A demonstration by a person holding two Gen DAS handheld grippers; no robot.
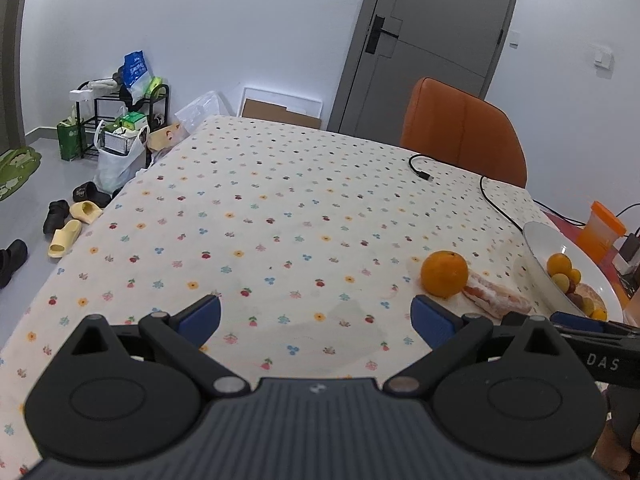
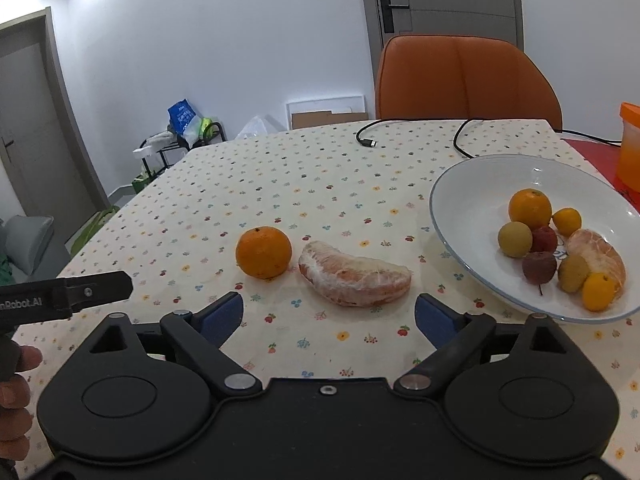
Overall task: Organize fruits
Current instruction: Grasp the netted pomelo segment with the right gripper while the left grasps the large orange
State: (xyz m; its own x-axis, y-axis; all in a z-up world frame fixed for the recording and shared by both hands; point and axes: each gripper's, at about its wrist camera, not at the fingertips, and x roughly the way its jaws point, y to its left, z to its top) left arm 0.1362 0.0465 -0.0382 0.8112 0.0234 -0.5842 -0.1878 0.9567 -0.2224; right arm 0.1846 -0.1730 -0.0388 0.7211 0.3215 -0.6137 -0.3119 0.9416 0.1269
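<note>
Right gripper [image 2: 329,316] spread wide and empty over the flowered tablecloth [image 2: 280,184], peeled pomelo segment [image 2: 354,278] lying just ahead of the blue fingertips [image 2: 224,314], roughly centred on the gap between them but not within it, untouched. Orange [image 2: 264,253] just left of the segment on the cloth, ahead of the left fingertip; white bowl [image 2: 452,200] off to the right, already holding an orange, small yellow and red fruits and another peeled piece. Left gripper [image 1: 316,314] likewise spread and empty over bare cloth, the orange [image 1: 444,274] and segment [image 1: 496,296] lying beyond its right fingertip.
</note>
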